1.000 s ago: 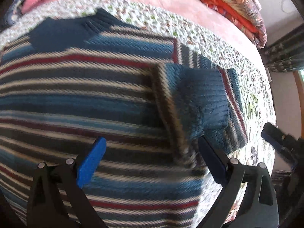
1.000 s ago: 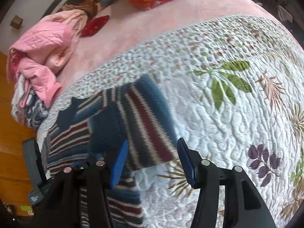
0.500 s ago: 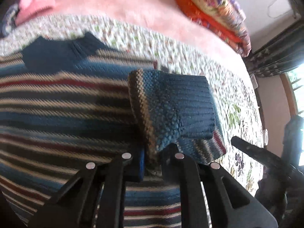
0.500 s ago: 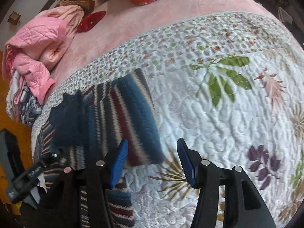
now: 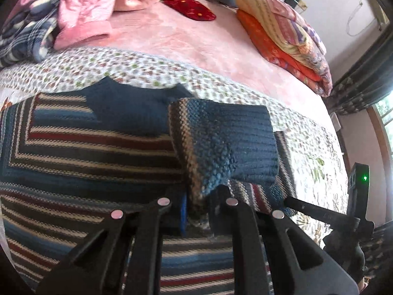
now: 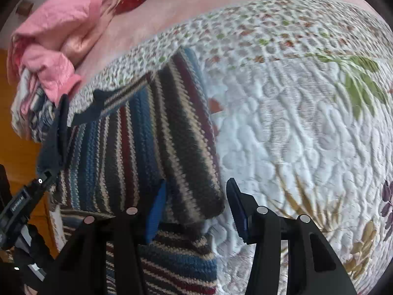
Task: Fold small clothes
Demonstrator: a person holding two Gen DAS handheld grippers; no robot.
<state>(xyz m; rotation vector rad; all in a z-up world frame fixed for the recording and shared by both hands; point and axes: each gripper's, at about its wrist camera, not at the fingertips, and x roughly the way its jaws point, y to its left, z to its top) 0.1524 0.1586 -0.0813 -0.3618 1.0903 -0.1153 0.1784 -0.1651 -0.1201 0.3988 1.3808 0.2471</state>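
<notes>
The striped sweater (image 5: 81, 152) lies flat on our quilt (image 6: 294, 123), collar away from us. Our left gripper (image 5: 196, 206) is pinched on the sleeve (image 5: 221, 142), lifted over the chest, so the fold runs leftward. Our right gripper (image 6: 194, 209) hangs spread, nothing held; only its view shows the sleeve's shoulder end
</notes>
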